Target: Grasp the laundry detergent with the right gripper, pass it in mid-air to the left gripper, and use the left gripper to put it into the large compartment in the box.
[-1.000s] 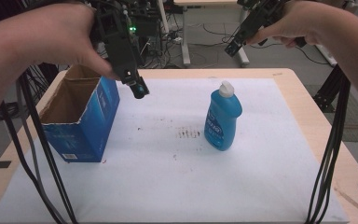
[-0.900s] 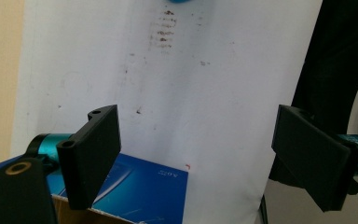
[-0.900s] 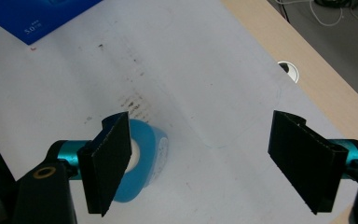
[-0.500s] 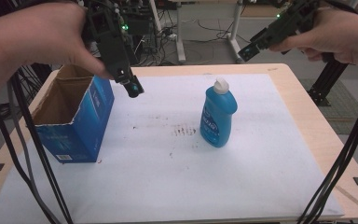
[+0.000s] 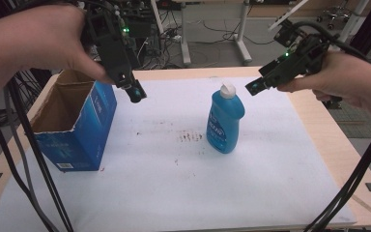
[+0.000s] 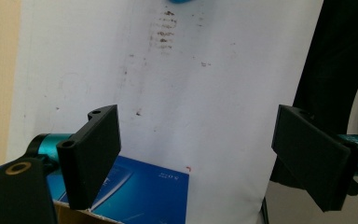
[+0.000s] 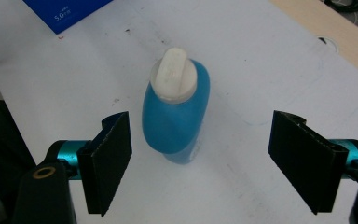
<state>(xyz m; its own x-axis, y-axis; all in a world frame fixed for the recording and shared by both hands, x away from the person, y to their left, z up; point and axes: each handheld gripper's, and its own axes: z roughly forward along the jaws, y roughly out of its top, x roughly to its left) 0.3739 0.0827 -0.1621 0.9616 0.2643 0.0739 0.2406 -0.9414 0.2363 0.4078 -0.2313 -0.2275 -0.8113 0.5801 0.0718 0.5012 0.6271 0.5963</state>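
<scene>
A blue bottle (image 5: pixel 225 121) with a white cap (image 5: pixel 227 90) stands upright on the white sheet (image 5: pixel 183 188) near the table's middle. My right gripper (image 5: pixel 254 87) hovers open just right of the cap; in the right gripper view the bottle (image 7: pixel 177 112) shows between and beyond its spread jaws, untouched. An open blue cardboard box (image 5: pixel 75 126) stands at the left. Above the box's far right corner my left gripper (image 5: pixel 136 93) hangs open with nothing in it; in the left gripper view the box's side (image 6: pixel 142 189) lies below its jaws.
The sheet carries a brown smudge (image 5: pixel 191 137) left of the bottle. Bare wooden table (image 5: pixel 326 140) runs along the right edge. Black cables (image 5: pixel 38 169) hang down at the front left and front right. Desk legs and chairs stand behind the table.
My right gripper has come down and leftward from the far right toward the bottle's cap. The left gripper has stayed above the box's corner. Bottle and box have not shifted.
</scene>
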